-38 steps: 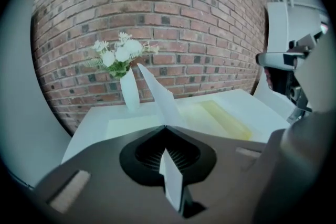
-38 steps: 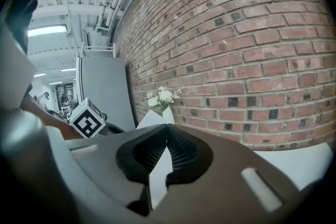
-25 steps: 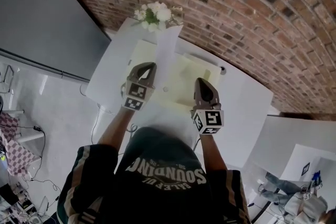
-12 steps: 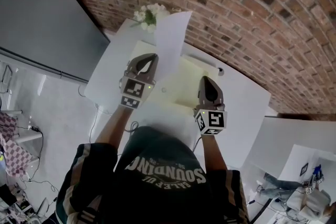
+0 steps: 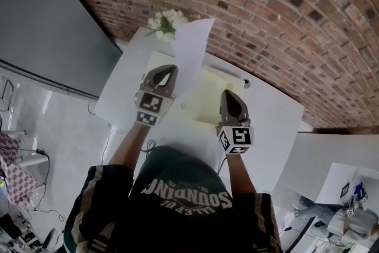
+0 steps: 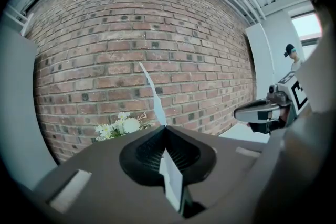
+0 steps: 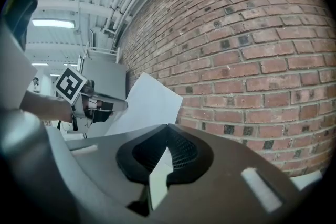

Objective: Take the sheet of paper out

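Plainly, left gripper's [image 5: 164,76] jaws pinch the sheet [image 5: 193,47].

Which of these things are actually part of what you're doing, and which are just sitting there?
In use: sheet of paper, pinched in the left gripper; pale yellow folder, pinched in the right gripper.
Lying about: flowers at the far end of the table; brick wall behind.

Left gripper [image 5: 167,71], right gripper [image 5: 228,95], jaws together.
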A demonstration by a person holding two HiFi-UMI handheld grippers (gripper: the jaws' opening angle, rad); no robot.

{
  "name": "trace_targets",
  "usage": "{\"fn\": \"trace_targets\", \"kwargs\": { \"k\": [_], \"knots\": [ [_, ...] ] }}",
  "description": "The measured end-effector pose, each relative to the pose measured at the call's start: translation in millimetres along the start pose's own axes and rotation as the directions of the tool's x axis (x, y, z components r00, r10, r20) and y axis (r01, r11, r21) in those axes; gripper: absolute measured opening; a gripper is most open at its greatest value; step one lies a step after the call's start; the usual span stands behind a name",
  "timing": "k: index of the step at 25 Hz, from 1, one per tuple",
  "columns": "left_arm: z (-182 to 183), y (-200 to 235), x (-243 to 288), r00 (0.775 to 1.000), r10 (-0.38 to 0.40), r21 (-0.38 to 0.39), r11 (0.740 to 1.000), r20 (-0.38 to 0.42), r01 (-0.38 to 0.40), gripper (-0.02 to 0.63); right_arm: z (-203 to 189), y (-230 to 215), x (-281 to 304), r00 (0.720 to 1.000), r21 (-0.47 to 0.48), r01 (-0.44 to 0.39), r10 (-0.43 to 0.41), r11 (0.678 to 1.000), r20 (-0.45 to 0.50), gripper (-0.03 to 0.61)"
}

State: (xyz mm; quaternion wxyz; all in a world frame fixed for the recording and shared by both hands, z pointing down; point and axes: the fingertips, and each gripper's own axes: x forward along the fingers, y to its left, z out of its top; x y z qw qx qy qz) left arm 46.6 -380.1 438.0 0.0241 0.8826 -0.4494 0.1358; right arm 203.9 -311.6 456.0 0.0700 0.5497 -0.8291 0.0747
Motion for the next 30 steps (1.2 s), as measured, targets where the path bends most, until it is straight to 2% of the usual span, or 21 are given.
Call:
{"fn": "trace_targets", "kwargs": {
  "k": [30],
  "knots": [
    [-12.2,-16.0,7.7,0.999,-0.026,-0.015,1.0,-0.024,0.025,0.012,-8.6,1.9,-4.1,1.0,0.009,-0.006,0.007,1.0,-0.017,-0.017]
  ]
}}
